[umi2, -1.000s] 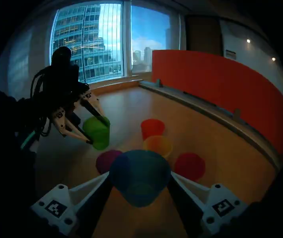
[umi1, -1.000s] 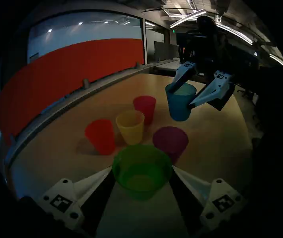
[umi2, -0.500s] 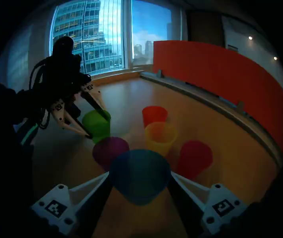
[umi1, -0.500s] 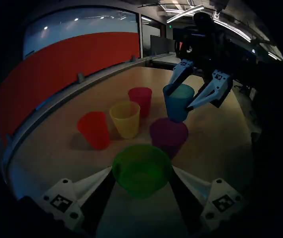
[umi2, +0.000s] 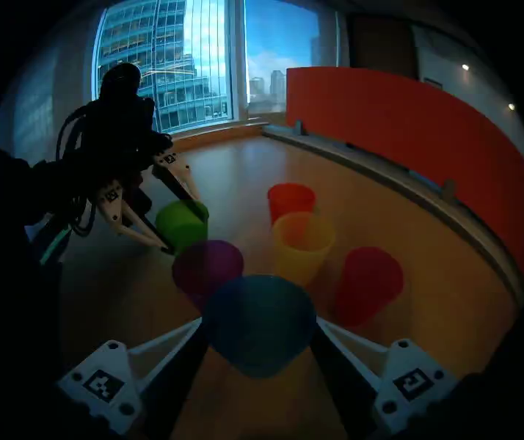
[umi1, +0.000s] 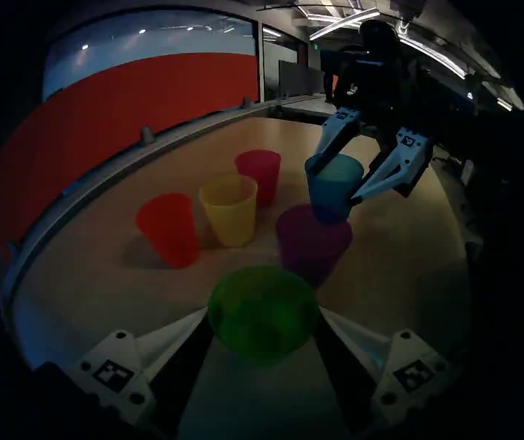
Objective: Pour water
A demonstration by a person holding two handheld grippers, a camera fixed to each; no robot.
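Left gripper view: finger tags (umi1: 111, 374) are patterned and unreadable. Left gripper (umi1: 263, 326) jaws are clamped on the green cup (umi1: 263, 308). Beyond it, right gripper (umi1: 333, 187) jaws grip the blue cup (umi1: 337, 172), just by the purple cup (umi1: 312, 246) on the table (umi1: 409, 249).
Right gripper view: blue cup (umi2: 260, 323) is pinched between the jaws, with the purple cup (umi2: 207, 268) close ahead. The light is dim, so cup contents are indiscernible.

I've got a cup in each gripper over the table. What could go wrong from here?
1. The blue cup in the right hand-held gripper hangs close by the purple cup; tipping it could knock that cup or spill past its rim.
2. The yellow cup stands close beside, so splash may land there.
3. The left hand-held gripper pinches the tapered green cup by its sides; it might slip.
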